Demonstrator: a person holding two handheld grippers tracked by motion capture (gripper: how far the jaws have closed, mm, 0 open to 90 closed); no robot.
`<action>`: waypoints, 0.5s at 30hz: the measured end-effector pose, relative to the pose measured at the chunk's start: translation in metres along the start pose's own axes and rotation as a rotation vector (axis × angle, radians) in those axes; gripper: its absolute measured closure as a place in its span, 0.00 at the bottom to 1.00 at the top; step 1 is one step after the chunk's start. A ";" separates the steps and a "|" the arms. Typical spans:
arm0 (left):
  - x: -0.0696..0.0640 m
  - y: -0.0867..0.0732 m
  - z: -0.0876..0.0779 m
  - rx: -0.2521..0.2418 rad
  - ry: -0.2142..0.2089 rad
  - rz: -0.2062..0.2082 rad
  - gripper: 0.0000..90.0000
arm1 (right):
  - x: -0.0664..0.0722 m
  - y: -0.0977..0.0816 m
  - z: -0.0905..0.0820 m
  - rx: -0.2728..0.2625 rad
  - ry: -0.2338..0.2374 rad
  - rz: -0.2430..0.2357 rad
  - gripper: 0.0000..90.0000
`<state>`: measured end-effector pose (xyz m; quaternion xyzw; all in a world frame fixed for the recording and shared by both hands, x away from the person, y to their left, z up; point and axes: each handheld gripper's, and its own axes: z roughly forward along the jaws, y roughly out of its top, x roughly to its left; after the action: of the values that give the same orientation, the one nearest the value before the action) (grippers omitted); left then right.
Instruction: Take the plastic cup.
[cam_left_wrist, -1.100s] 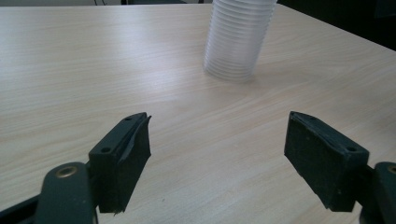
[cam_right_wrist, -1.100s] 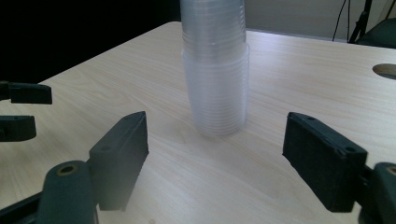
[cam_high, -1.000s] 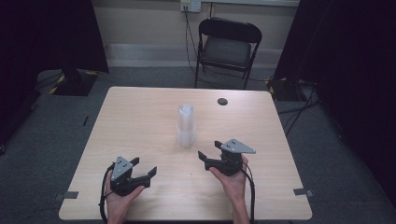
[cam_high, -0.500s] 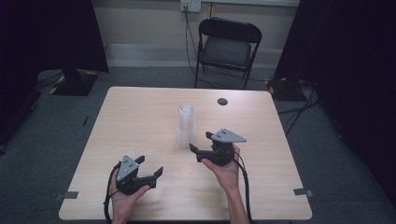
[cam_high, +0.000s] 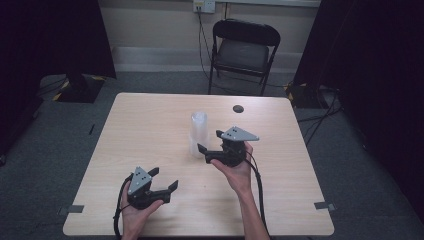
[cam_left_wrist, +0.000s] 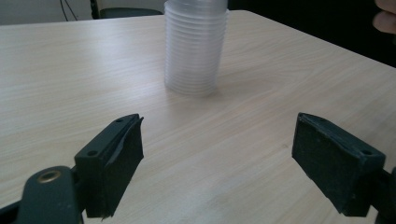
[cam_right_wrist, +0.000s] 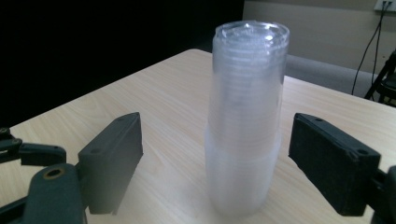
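A tall stack of clear plastic cups (cam_high: 198, 132) stands upright, mouth down, near the middle of the wooden table (cam_high: 150, 120). My right gripper (cam_high: 210, 141) hovers just to its right and points at it. Its jaws have just been opening. In the right gripper view the stack (cam_right_wrist: 245, 116) rises in line with the gap of the right gripper (cam_right_wrist: 215, 163), and neither pad touches it. My left gripper (cam_high: 165, 178) is open near the front left with nothing between its jaws. In the left gripper view the left gripper (cam_left_wrist: 217, 158) faces the stack (cam_left_wrist: 196, 46) from farther off.
A small dark round disc (cam_high: 238, 108) lies on the table at the back right. A black folding chair (cam_high: 245, 50) stands behind the table. Dark curtains hang on both sides. Bare tabletop surrounds the stack.
My right gripper has moved forward and left, up to the cup stack, and risen a little; its jaws stand wider. The left gripper has hardly moved.
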<state>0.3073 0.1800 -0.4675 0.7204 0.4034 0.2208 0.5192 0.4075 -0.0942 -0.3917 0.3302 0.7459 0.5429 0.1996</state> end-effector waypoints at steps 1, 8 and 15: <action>-0.001 0.000 0.000 0.008 0.000 0.008 0.18 | -0.001 0.002 0.001 -0.003 0.004 -0.005 0.18; -0.006 0.000 0.006 0.024 -0.015 0.021 0.18 | -0.011 0.013 0.022 -0.001 -0.005 -0.023 0.16; -0.006 -0.001 0.009 0.024 -0.038 -0.015 0.18 | -0.022 0.016 0.043 0.000 -0.001 0.014 0.16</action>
<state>0.3104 0.1704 -0.4717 0.7275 0.4012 0.1985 0.5199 0.4559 -0.0778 -0.3922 0.3355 0.7434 0.5443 0.1962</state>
